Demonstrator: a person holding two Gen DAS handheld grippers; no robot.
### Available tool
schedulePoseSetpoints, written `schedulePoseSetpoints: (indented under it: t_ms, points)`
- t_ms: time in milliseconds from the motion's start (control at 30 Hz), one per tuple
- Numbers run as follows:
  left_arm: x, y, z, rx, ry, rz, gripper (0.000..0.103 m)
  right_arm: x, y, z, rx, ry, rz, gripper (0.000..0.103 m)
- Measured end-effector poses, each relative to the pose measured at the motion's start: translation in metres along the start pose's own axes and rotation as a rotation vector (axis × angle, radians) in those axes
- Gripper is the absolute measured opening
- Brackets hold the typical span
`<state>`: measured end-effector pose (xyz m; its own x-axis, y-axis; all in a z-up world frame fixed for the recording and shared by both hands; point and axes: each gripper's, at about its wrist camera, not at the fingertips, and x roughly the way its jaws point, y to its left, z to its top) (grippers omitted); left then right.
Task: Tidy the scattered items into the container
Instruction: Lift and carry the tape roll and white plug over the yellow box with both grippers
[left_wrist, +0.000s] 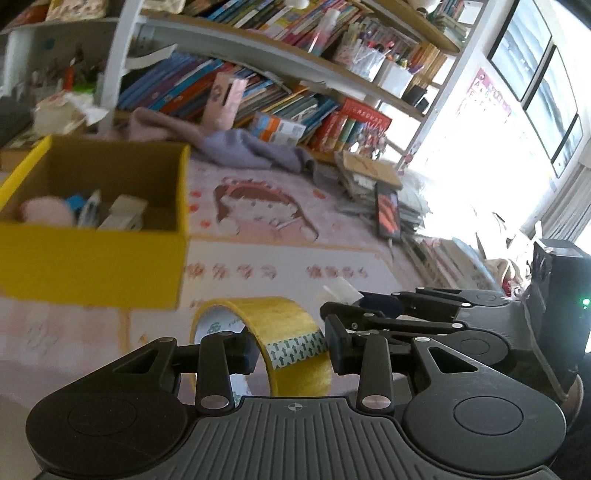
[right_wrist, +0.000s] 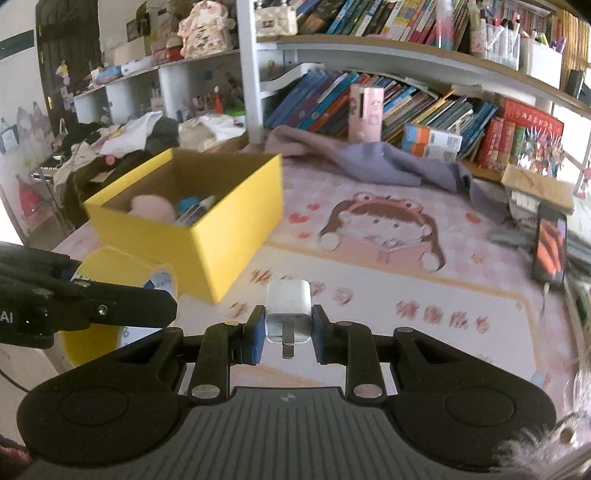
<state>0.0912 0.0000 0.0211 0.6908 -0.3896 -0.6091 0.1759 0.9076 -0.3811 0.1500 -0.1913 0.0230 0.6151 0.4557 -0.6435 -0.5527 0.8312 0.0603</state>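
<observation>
1. My right gripper (right_wrist: 288, 334) is closed on the white charger plug (right_wrist: 288, 308). Its blue pads press the two flat sides, which is why it sits steady. It lies in front of the yellow box (right_wrist: 221, 243), nearer me and a little to that box's right.
2. The plug's long axis runs straight along my fingers. Its metal prongs point back toward my wrist and its rounded body points away, toward the box's side of the mat. I cannot tell whether it is lifted or resting on the pink cartoon mat (right_wrist: 406, 288).
3. My left gripper (left_wrist: 291, 352) has the roll of yellow tape (left_wrist: 291, 332) between its fingers, one finger through the core and one at the outer wall. I cannot tell whether the pads are biting. The roll stands on edge, with its hole axis level and slanting across my view, just in front of the box's near corner.
4. The box stands open-topped on the mat, already holding a pink puff (right_wrist: 153, 206) and some blue and white bits. I judge both pieces go there next.
5. Beyond the box lie a purple cloth (right_wrist: 388, 162) and the bookshelf (right_wrist: 406, 62).
</observation>
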Motion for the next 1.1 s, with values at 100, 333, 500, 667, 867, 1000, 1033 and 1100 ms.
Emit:
schedulePoseSetpoints:
  t_ms: [100,333,500,667,867,1000,1033,1100]
  points:
    - [-0.021,0.012,-0.014,-0.019,0.008,0.011,0.033,-0.007,0.023,-0.009,0.002,0.010,0.012,0.024]
    - [-0.058,0.031,-0.032,-0.061,-0.040,0.033,0.032,-0.021,0.072,-0.014,-0.052,-0.009,0.053,0.024]
    - [-0.080,0.046,-0.043,-0.102,-0.075,0.066,0.032,-0.027,0.099,-0.014,-0.097,-0.023,0.088,0.024]
    - [-0.098,0.057,-0.052,-0.127,-0.096,0.097,0.032,-0.028,0.120,-0.015,-0.128,-0.025,0.123,0.024]
    - [-0.111,0.067,-0.056,-0.149,-0.114,0.123,0.032,-0.027,0.136,-0.011,-0.161,-0.028,0.160,0.024]
    - [-0.114,0.074,-0.050,-0.159,-0.134,0.134,0.032,-0.023,0.141,-0.007,-0.182,-0.031,0.177,0.024]
    - [-0.114,0.076,-0.047,-0.159,-0.139,0.136,0.032,-0.022,0.142,-0.006,-0.187,-0.037,0.180,0.024]
    - [-0.113,0.078,-0.040,-0.152,-0.149,0.140,0.032,-0.019,0.143,0.000,-0.194,-0.055,0.180,0.024]
